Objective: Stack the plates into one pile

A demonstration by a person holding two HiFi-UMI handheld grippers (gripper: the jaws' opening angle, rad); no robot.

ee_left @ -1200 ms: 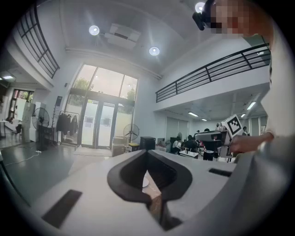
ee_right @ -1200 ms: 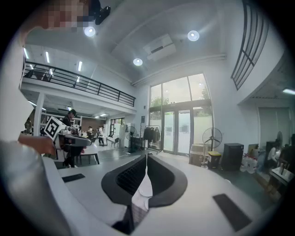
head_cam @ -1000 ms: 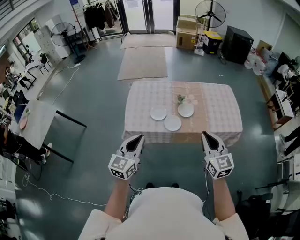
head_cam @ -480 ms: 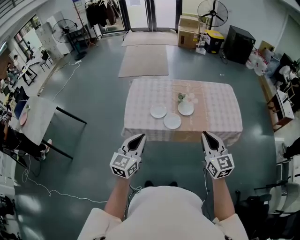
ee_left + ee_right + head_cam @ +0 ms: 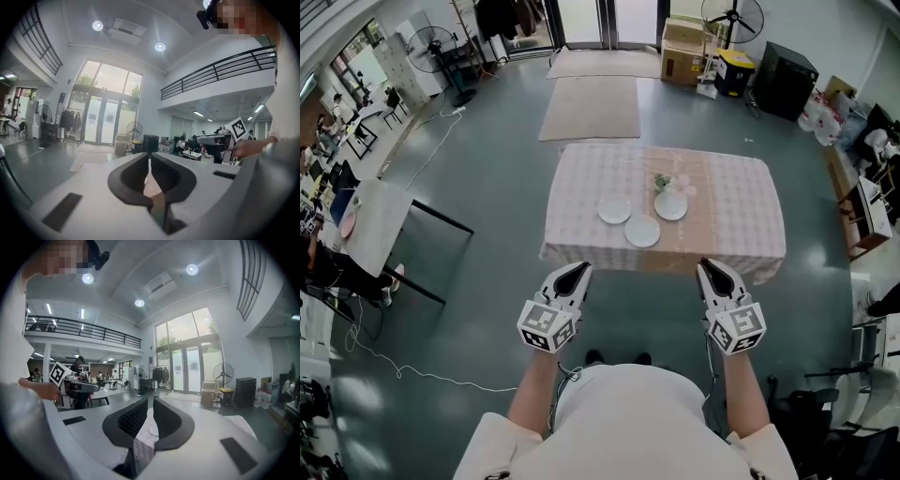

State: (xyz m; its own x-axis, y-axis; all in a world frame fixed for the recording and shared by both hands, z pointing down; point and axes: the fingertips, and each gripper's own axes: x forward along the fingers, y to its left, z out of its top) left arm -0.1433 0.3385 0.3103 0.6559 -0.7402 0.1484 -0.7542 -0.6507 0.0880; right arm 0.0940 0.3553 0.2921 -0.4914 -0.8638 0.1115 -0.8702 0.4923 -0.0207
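Head view shows three white plates (image 5: 642, 232) lying singly near the middle of the cloth-covered table (image 5: 741, 216), well ahead of both claws. The left claw (image 5: 579, 269) has just been opening to a narrow slit with nothing between its jaws; the right claw (image 5: 704, 266) is likewise a slit apart and empty. The plates look stiff, light, glossy and breakable, so each likely wants a pinch on the rim, one jaw above and one below the edge, and a gentle set-down
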